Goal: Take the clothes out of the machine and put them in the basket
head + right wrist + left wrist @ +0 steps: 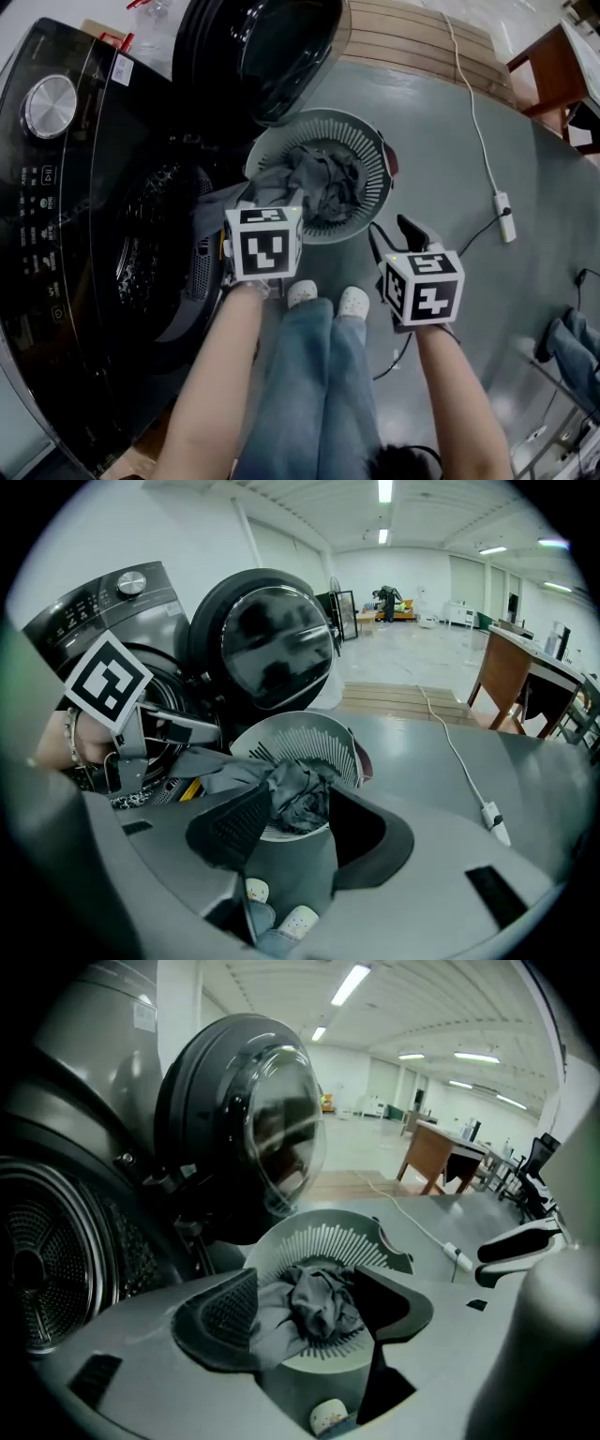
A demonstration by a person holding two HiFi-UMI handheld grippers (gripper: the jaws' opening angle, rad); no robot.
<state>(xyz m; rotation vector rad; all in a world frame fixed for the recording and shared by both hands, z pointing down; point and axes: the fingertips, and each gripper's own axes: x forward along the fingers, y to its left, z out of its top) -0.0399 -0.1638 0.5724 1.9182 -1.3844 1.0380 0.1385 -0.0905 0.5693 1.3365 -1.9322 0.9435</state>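
Left tongs (305, 1290) wide, grey clothes (323, 178) loose between | right tongs (300, 803) part-open, empty | clothes in basket (367, 139), tail over rim toward machine (84, 234) | risk, my judgement: tail snags my tongs on withdrawal, drags onto floor (450, 169)

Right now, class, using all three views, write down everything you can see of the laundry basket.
The basket is round and pale and looks like plastic, with slotted walls under a solid rim. It stands upright on the grey floor, just below the washing machine's open door. Crumpled grey clothes fill its middle, and one piece trails over the rim on the machine's side. Nothing else visibly touches it.
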